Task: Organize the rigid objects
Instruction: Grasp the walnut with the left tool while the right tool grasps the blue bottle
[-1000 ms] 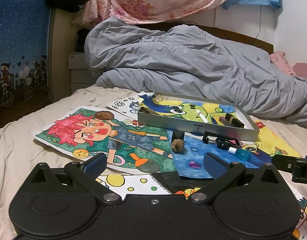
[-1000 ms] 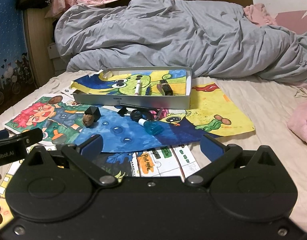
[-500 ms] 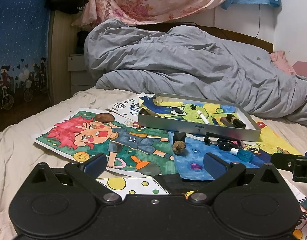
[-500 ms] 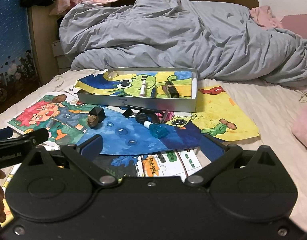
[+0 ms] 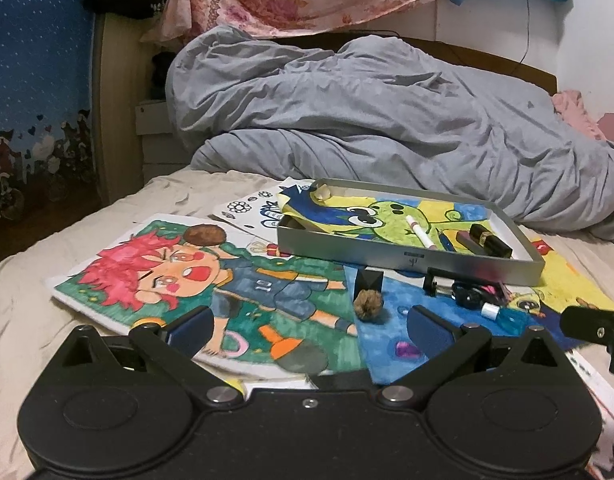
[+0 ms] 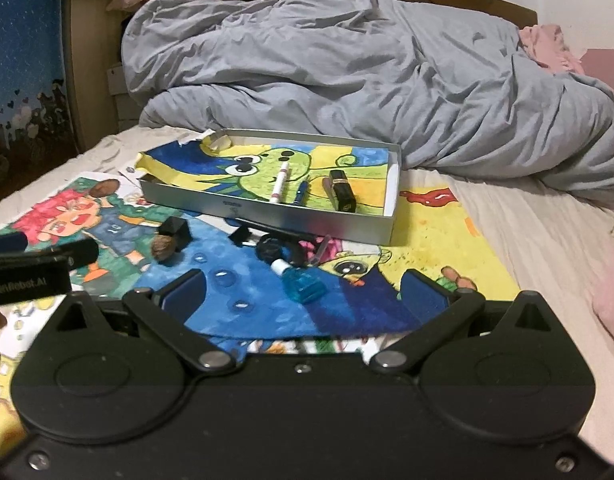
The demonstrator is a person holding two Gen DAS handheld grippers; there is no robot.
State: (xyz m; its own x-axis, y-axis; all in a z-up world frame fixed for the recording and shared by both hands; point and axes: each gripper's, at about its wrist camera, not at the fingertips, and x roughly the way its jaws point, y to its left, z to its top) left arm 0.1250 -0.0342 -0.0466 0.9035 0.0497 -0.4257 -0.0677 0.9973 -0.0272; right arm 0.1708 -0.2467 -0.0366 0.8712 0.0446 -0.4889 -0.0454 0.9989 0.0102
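approach to the loose items, nothing gripped yet

both grippers hovering low over the drawings, short of the clutter. left gripper spread wide, nothing between the fingers; right gripper likewise apart and empty.

straight ahead of both, a shallow metal tray, already holding a white marker, a blue pen and a black lipstick. loose in front of the tray's near wall: a walnut just ahead and a little right of the left gripper's midline, touching or almost touching a small black block behind it; further right, a dark tangle of small things, hard to tell apart, and a blue bottle with a white cap lying on its side, close ahead between the right gripper's fingers. another brown nut far ahead to the left.

judged as the reach phase of a pick. next move likely forward and down: bottle for the right, walnut for the left. round walnut prone to rolling off on soft bedding; centred, level closure needed.
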